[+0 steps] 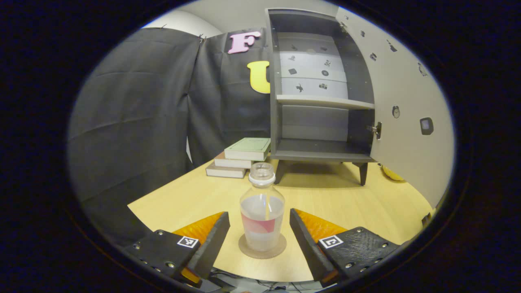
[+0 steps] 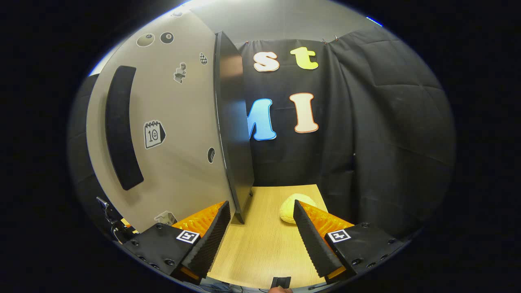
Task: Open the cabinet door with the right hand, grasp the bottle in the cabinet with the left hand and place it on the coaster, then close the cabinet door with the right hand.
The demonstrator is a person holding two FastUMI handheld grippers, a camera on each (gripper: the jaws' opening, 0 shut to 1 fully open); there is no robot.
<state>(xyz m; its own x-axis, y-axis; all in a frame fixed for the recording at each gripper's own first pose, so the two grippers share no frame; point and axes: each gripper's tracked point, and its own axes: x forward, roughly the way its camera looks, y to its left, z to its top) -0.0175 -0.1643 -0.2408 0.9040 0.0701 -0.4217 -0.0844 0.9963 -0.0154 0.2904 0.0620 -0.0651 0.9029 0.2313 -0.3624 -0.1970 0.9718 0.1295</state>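
Left tongs (image 1: 259, 221) spread apart around upright bottle (image 1: 262, 211) on coaster (image 1: 262, 251), neck up; right tongs (image 2: 260, 221) apart.

In the left gripper view, the bottle (image 1: 262, 211) is set upright on the coaster (image 1: 262, 249), near the front edge of the worktop (image 1: 346, 207), between the two fingers of the left hand-held gripper (image 1: 259, 232), apart from both. Behind the bottle the cabinet (image 1: 317, 87) is raised on legs at the back of the worktop, with its door (image 1: 407, 101) swung out to the right. A stack of books (image 1: 240, 158) is placed just left of the cabinet. In the right gripper view, the door (image 2: 163, 134) is seen at the left, its edge just beyond the left finger of the right hand-held gripper (image 2: 260, 232), and a rounded object (image 2: 291, 207) lies on the worktop (image 2: 264, 240) behind the right finger.
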